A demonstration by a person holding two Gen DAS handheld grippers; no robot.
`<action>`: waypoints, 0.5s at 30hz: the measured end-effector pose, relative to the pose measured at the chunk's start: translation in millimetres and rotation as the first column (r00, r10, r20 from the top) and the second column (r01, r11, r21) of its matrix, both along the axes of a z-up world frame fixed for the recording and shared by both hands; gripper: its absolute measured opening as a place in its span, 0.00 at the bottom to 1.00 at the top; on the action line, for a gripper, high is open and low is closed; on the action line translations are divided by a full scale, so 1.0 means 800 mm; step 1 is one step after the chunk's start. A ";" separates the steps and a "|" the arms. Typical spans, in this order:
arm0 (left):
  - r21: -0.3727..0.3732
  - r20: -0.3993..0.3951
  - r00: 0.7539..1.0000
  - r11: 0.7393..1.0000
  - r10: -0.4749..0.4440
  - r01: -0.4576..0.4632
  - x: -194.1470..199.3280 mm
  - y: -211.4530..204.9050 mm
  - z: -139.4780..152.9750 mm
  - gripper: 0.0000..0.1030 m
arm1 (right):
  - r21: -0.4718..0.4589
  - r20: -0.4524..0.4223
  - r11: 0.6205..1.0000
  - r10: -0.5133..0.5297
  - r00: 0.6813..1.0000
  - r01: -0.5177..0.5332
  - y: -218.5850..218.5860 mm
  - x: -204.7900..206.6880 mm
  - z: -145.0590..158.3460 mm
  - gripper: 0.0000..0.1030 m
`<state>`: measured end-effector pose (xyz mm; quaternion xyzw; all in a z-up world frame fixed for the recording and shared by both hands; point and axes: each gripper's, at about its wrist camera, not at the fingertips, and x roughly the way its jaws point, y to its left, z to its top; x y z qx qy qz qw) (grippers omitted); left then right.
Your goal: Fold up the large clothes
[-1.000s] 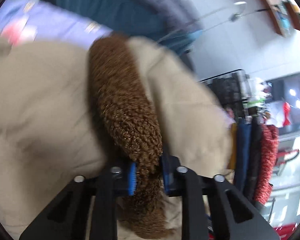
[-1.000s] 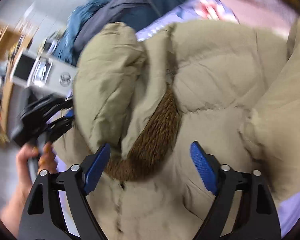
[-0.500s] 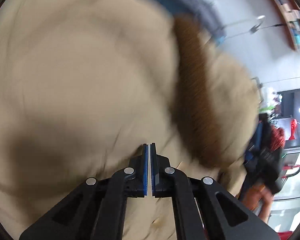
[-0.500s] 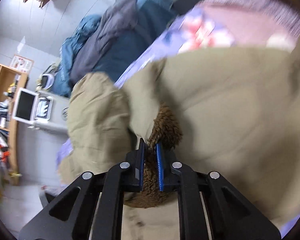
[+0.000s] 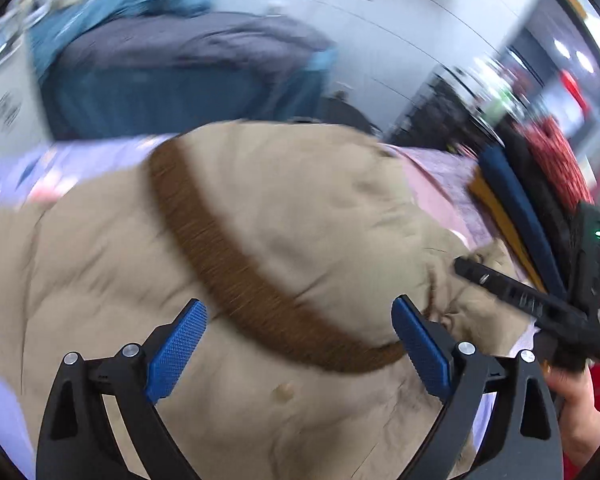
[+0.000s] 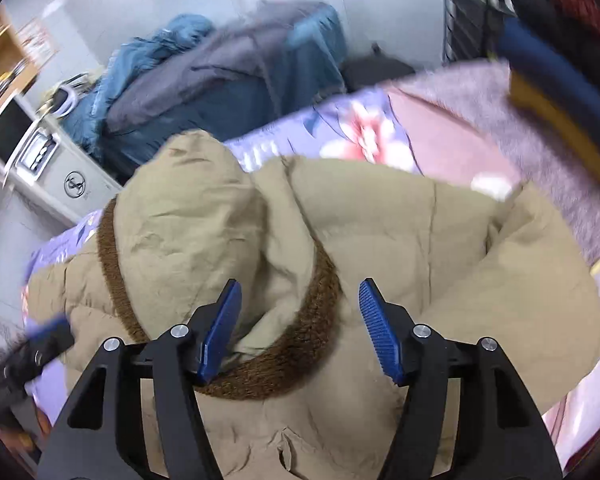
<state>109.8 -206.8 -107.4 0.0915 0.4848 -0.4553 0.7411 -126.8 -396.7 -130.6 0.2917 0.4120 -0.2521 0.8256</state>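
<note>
A large beige padded coat (image 5: pixel 308 216) with a brown fuzzy hood trim (image 5: pixel 236 276) lies on a bed with a purple floral cover (image 6: pixel 340 132). My left gripper (image 5: pixel 300 344) is open and empty just above the coat, the trim running between its blue pads. My right gripper (image 6: pixel 300 328) is open and empty over the coat (image 6: pixel 420 240), with the hood and its brown trim (image 6: pixel 308 328) lying flat on the coat's body between the fingers. The right gripper also shows at the right edge of the left wrist view (image 5: pixel 540 304).
A pile of blue and grey bedding (image 6: pixel 228 72) lies beyond the bed. A white cabinet (image 6: pixel 40 152) stands at the left. Hanging clothes in red, navy and yellow (image 5: pixel 540 192) are at the right. A pink blanket (image 6: pixel 480 128) lies past the coat.
Both grippers let go of the brown-trimmed hood and opened. The hood now rests folded on the coat's body, and both grippers have drawn back from it.
</note>
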 end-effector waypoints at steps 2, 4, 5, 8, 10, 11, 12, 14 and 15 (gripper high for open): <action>0.045 0.032 0.998 0.997 -0.060 0.059 -0.012 -0.033 -0.008 0.89 | -0.028 -0.038 0.999 0.044 0.998 -0.045 0.007 0.002 0.002 0.60; 0.094 0.049 0.993 0.990 -0.112 0.107 -0.027 -0.051 -0.016 0.89 | -0.064 -0.088 0.997 0.032 0.996 -0.038 0.010 -0.011 0.006 0.60; 0.106 0.055 0.990 0.987 -0.130 0.123 -0.031 -0.059 -0.019 0.89 | -0.081 -0.102 0.996 0.024 0.994 -0.032 0.011 -0.020 0.009 0.63; 0.191 0.074 0.984 0.971 -0.161 0.144 -0.051 -0.059 -0.046 0.90 | -0.094 -0.088 0.996 -0.008 0.996 -0.001 0.019 -0.062 0.019 0.74; 0.229 0.074 0.987 0.966 -0.144 0.124 -0.056 -0.048 -0.059 0.90 | -0.053 -0.063 0.997 -0.052 0.997 0.049 0.021 -0.105 0.021 0.74; 0.215 0.071 0.989 0.970 -0.129 0.112 -0.057 -0.040 -0.057 0.90 | -0.027 -0.055 0.996 -0.088 0.995 0.086 0.019 -0.129 0.020 0.74; 0.196 0.070 0.991 0.975 -0.117 0.101 -0.058 -0.028 -0.052 0.90 | -0.001 -0.051 0.993 -0.120 0.991 0.120 0.017 -0.147 0.018 0.74; 0.177 0.059 0.993 0.980 -0.107 0.095 -0.059 -0.009 -0.047 0.90 | 0.119 -0.044 0.965 -0.232 0.972 0.236 0.006 -0.200 0.001 0.74; 0.175 0.045 0.994 0.980 -0.103 0.093 -0.061 0.005 -0.048 0.90 | 0.185 -0.046 0.943 -0.271 0.961 0.275 0.001 -0.219 -0.009 0.74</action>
